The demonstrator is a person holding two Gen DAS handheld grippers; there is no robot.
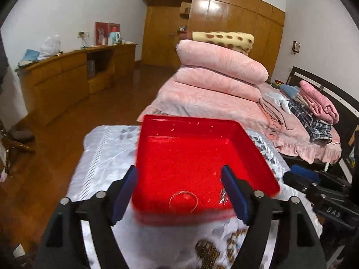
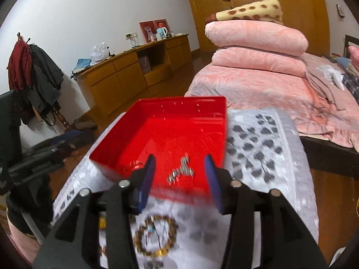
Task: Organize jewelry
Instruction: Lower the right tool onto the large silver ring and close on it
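A red plastic tray [image 1: 190, 134] stands on a small table under a silver-grey patterned cloth [image 1: 101, 157]. In the tray lie a clear bangle [image 1: 182, 201] and a silver chain [image 2: 181, 170]. My left gripper [image 1: 179, 192] is open over the tray's near edge, its jaws wide and holding nothing, with the bangle below them. My right gripper [image 2: 179, 179] is open above the tray [image 2: 157, 121]. The chain lies loose in the tray beyond its pads, and the bangle [image 2: 133, 164] is left of them. A brown beaded bracelet [image 2: 154, 237] lies on the cloth in front of the tray.
A bed [image 1: 224, 103] with stacked pink quilts stands right behind the table. A long wooden cabinet [image 1: 67, 76] lines the far wall across bare wooden floor. Clothes hang on a rack [image 2: 33, 71] at the left. More small jewelry lies at the cloth's near edge [image 1: 208, 251].
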